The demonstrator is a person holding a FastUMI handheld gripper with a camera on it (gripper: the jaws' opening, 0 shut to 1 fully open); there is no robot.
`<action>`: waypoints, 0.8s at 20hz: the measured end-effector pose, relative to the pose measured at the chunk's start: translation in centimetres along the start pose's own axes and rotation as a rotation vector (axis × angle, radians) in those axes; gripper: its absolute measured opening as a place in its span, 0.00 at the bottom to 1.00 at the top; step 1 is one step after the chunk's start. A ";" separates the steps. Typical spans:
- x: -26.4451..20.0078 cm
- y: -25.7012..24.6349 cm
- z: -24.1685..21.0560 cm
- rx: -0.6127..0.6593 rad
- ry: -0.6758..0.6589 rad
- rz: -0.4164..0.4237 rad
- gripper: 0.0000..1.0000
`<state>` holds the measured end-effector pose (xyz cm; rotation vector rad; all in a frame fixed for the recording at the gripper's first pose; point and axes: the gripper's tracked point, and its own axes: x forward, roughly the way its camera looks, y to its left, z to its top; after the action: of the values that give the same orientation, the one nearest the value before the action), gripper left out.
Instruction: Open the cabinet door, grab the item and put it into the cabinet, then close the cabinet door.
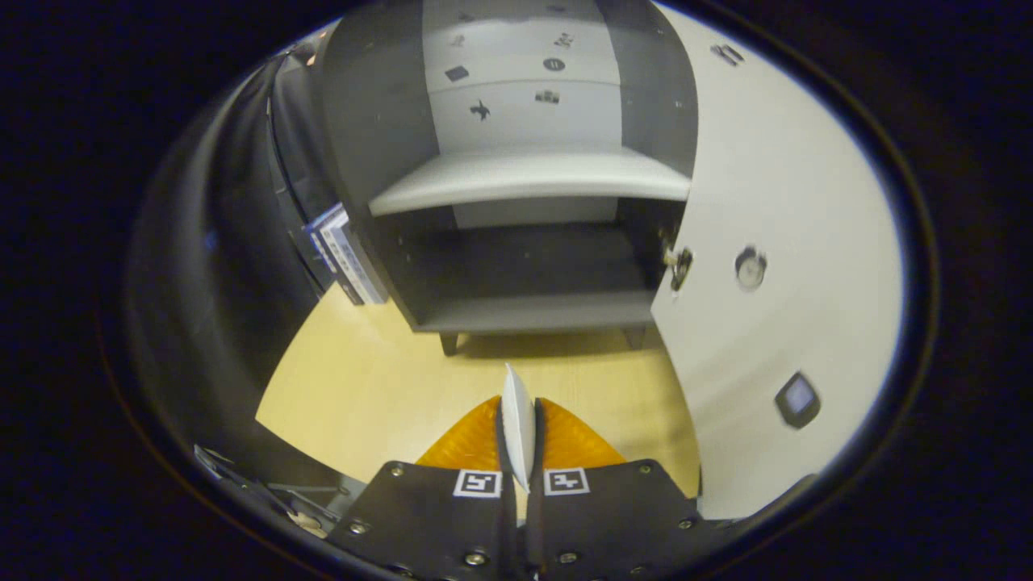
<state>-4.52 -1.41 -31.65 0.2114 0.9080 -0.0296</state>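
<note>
My gripper point(518, 428) is shut on a thin white plate-like item point(518, 424), held edge-on and upright between the two fingers. Beyond the fingers stands a small grey cabinet point(516, 315) on short legs, its inside open to me. A pale shelf point(529, 179) divides it into an upper and a lower compartment, and both look bare. The white cabinet door point(775, 266) is swung wide open to the right, with a round knob point(750, 268) on its face and a hinge point(680, 266) at its inner edge.
The cabinet rests on a light wooden table point(363, 387). A stack of flat blue-and-white boxes point(343, 254) leans against the cabinet's left side. Dark cloth hangs at the left. A small dark square tag point(797, 399) sits low on the door.
</note>
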 end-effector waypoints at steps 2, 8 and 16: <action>-1.1 0.3 5.0 -0.006 -0.074 0.009 0.05; -1.2 0.3 16.8 0.027 -0.255 0.023 0.05; 4.2 -0.9 22.3 0.039 -0.196 -0.027 0.05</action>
<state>15.32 -6.31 -21.84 0.2278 0.7153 -0.0919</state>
